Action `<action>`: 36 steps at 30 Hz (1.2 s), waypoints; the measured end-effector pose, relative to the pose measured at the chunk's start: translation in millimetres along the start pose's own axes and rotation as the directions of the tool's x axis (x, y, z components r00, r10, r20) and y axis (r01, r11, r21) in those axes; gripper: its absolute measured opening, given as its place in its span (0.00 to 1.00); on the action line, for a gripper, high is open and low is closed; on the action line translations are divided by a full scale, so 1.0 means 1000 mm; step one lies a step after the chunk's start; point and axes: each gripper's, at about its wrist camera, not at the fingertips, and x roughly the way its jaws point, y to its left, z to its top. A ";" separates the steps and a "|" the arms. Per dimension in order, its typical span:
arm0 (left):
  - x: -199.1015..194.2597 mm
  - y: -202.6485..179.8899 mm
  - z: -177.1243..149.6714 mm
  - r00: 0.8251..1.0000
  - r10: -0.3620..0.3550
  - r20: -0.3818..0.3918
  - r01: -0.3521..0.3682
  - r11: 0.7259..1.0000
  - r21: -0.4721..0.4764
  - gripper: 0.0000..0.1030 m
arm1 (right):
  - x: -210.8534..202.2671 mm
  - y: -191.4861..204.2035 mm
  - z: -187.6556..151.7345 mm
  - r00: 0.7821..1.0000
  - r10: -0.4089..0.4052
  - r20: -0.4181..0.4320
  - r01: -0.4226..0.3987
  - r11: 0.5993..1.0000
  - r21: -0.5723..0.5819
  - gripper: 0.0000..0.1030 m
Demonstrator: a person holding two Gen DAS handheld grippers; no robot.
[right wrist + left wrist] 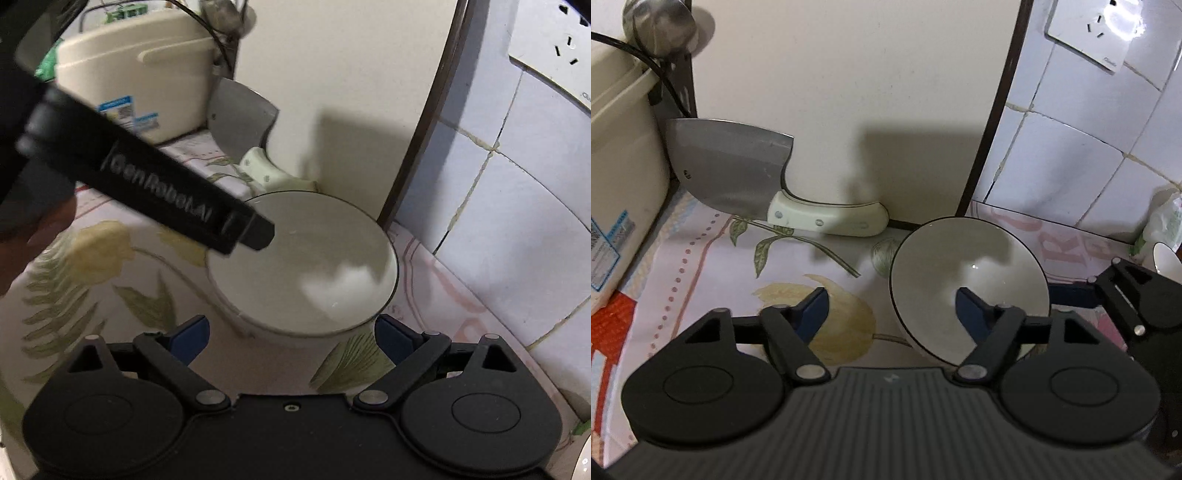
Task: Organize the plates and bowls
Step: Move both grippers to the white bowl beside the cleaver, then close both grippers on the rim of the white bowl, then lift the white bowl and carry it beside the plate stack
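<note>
A white bowl with a dark rim (967, 280) stands upright on the flowered cloth; it also shows in the right wrist view (314, 266). My left gripper (892, 308) is open just above the bowl's left rim, its right finger (971, 310) over the bowl's inside and its left finger (812, 310) outside over the cloth. My right gripper (291, 338) is open and empty, just in front of the bowl's near rim. The left gripper's body (166, 188) crosses the right wrist view over the bowl's left edge.
A cleaver with a white handle (738, 173) leans against the cream board (849, 92) behind the bowl. A cream appliance (133, 66) stands at the left. Tiled wall with a socket (1086, 33) is at the right. Another white dish's edge (1165, 258) shows far right.
</note>
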 end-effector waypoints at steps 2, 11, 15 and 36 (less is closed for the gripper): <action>0.006 0.000 0.001 1.000 -0.002 -0.013 0.002 1.000 0.001 0.56 | 0.006 -0.003 0.003 1.000 -0.004 -0.007 0.004 1.000 0.025 0.95; 0.022 0.007 0.000 0.993 -0.056 -0.099 0.050 0.997 -0.059 0.14 | 0.018 -0.015 0.009 0.997 0.075 -0.016 -0.074 0.996 0.054 0.96; 0.017 0.003 -0.002 0.993 -0.040 -0.112 0.036 0.998 -0.042 0.13 | 0.016 -0.013 0.008 0.996 0.081 -0.022 -0.079 0.996 0.050 0.95; -0.098 -0.019 -0.054 0.989 0.018 -0.148 -0.014 1.000 0.028 0.14 | -0.094 0.063 -0.027 0.994 0.077 0.077 -0.080 0.996 0.041 0.95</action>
